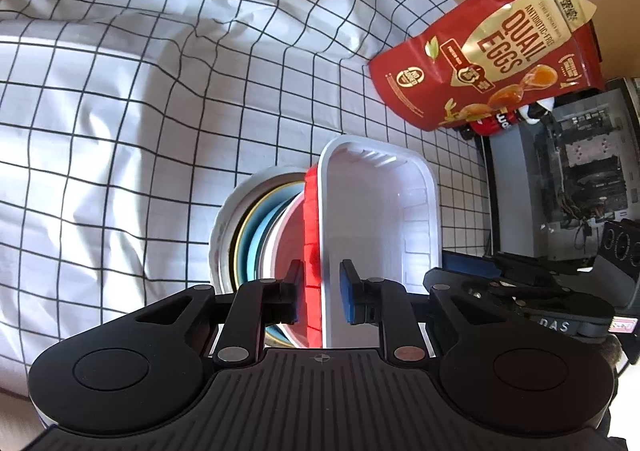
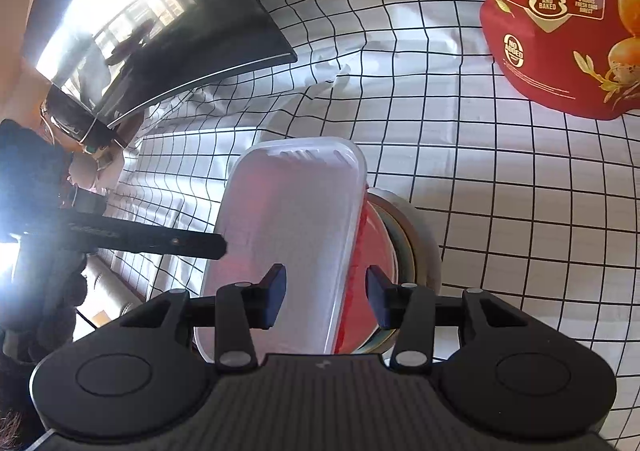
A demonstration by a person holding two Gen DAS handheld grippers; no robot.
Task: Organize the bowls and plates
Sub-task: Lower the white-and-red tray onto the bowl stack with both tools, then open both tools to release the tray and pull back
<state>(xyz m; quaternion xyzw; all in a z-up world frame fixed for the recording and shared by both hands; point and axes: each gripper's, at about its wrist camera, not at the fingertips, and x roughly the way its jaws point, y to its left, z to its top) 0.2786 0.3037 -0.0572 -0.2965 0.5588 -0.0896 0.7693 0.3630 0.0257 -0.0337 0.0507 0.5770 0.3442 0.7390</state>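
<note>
Here, the left gripper point(image 1: 319, 289) sits clamped over the near rim of a white rectangular tray point(image 1: 376, 219) and the red tray point(image 1: 312, 231) nested against it — one pad presses the red wall, while the other seems to stand just clear inside the white one. Both trays stand on edge. Pressed against the red tray is a stack of round dishes on edge too: a white bowl with red inside point(image 1: 286, 239), a pale blue plate point(image 1: 256, 231), a gold-rimmed one, and an outer white plate point(image 1: 222, 227).

In the right wrist view, the right gripper point(image 2: 326, 291) straddles the same bundle from the other side: one finger lies on the white tray's point(image 2: 288, 219) frosted back, the other sits by the red bowl's point(image 2: 376, 247) face. Whether those pads truly press, I cannot tell. The left gripper's dark finger point(image 2: 160, 241) reaches in at the tray's left edge.

All rests on a black-gridded white cloth point(image 1: 120, 91). Farther off stands a red Quail Eggs pouch point(image 1: 492, 47), upright — a dark monitor point(image 2: 160, 19) lies beyond.
</note>
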